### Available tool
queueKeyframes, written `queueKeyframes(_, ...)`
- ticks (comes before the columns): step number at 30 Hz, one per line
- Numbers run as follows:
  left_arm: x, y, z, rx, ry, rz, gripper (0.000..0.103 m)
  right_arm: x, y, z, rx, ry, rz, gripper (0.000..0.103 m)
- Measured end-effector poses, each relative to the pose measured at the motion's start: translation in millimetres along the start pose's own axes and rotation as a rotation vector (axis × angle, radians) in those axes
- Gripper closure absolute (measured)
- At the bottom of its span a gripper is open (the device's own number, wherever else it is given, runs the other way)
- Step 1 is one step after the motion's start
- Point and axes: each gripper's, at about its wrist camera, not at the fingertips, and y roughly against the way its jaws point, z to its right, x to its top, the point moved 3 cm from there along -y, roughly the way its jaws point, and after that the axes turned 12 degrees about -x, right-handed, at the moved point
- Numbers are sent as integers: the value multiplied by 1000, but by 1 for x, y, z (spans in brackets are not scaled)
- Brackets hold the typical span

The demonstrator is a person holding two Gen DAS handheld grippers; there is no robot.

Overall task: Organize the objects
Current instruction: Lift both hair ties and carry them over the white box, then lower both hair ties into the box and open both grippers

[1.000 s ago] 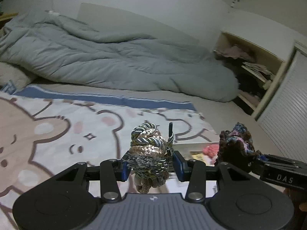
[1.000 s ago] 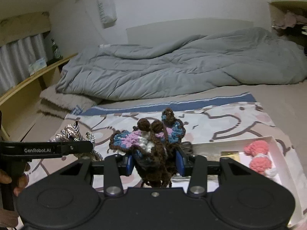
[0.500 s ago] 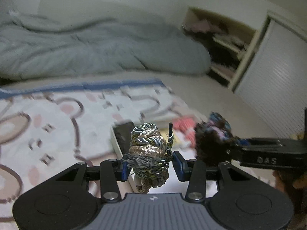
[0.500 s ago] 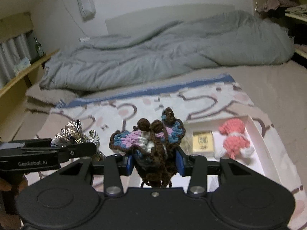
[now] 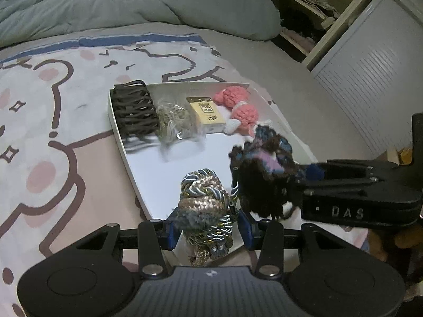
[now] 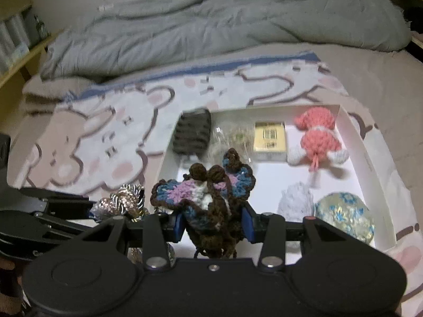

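- Left wrist view:
  - Placement is the step in hand, as I judge it. My left gripper [image 5: 206, 227] has its fingers clamped on a knotted cord bundle [image 5: 203, 200], held over the near-left part of the white tray [image 5: 116, 129] lying on the bear-print blanket [image 5: 66, 100].
  - My right gripper [image 5: 312, 174] comes in from the right, its fingers pinching a crocheted butterfly [image 5: 264, 169] just beside my bundle; the 2 pieces look nearly touching.
  - The tray's far row holds a dark hair claw [image 5: 134, 111], a clear bag of bits [image 5: 177, 121], a small yellow box [image 5: 208, 113] and a pink crochet toy [image 5: 238, 108]. The near floor of the tray is bare white.
  - Next I would lower the bundle onto that bare patch and release. The left wall runs close under my fingers, so I should stay inboard of it.
- Right wrist view:
  - The butterfly [image 6: 206, 198] sits squeezed between my right fingers, above the tray's middle.
  - A white crochet piece [image 6: 296, 200] and a pale blue-flecked ball [image 6: 343, 216] fill the near-right corner, against the right wall [image 6: 370, 155].
  - Open room lies in the middle, between those 2 and the left gripper [image 6: 87, 208] with its bundle [image 6: 121, 203].
  - The risk I see is the 2 grippers crowding each other; setting 1 piece down first would give clearance.
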Motion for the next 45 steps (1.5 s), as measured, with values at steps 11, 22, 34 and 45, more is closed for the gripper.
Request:
queueKeyframes(11, 12, -6, -6, 77, -30, 26, 39, -3, -19, 12, -35, -35, -57, 46)
queueKeyframes(22, 10, -6, -8, 141, -80, 8, 39, -2, -20, 23, -88, -52, -55, 42)
queueKeyframes(34, 11, 2, -6, 155, -86, 22, 39, -1, -15, 21, -86, -60, -41, 37)
queueKeyframes(45, 19, 24, -3, 190, -73, 76, 16, 10, 13, 18, -103, -71, 46, 20)
